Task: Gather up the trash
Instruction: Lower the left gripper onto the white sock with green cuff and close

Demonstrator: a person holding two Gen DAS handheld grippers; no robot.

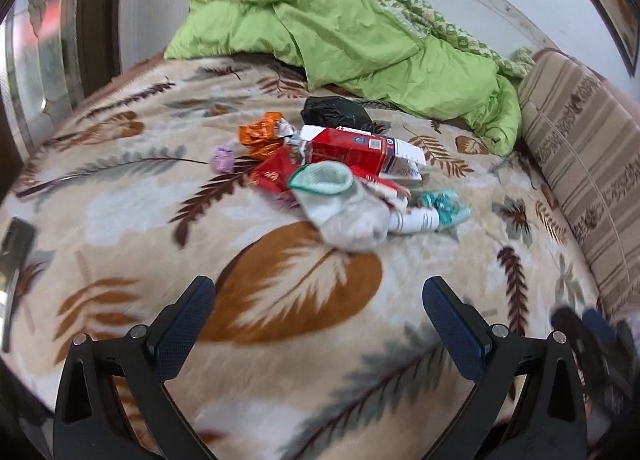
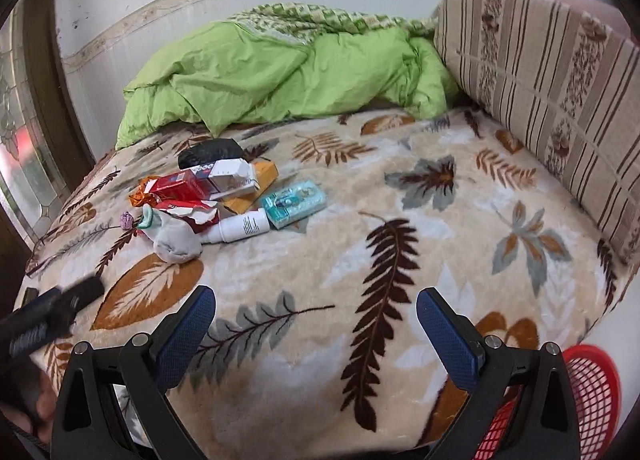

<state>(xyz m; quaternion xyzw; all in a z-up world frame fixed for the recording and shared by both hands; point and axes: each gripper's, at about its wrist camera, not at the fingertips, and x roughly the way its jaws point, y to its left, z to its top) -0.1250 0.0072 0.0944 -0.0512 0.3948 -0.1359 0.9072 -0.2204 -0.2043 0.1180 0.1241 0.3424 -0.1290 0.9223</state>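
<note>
A pile of trash lies on the leaf-patterned blanket (image 1: 280, 300): a red and white carton (image 1: 360, 150), an orange wrapper (image 1: 262, 134), a black bag (image 1: 334, 112), a grey sock (image 1: 344, 208), a white bottle (image 1: 418, 220), a teal packet (image 1: 446, 206) and a purple wad (image 1: 223, 158). The pile shows at the left of the right wrist view, with the carton (image 2: 188, 188), sock (image 2: 176, 240), bottle (image 2: 244, 228) and teal packet (image 2: 294, 202). My left gripper (image 1: 318, 300) is open and empty, short of the pile. My right gripper (image 2: 316, 310) is open and empty, right of the pile.
A green quilt (image 1: 340, 32) is bunched at the far side against the wall. A striped cushion (image 2: 540, 108) stands along the right. A red mesh basket (image 2: 588, 392) sits off the bed's near right corner. A dark flat object (image 1: 16, 248) lies at the left edge.
</note>
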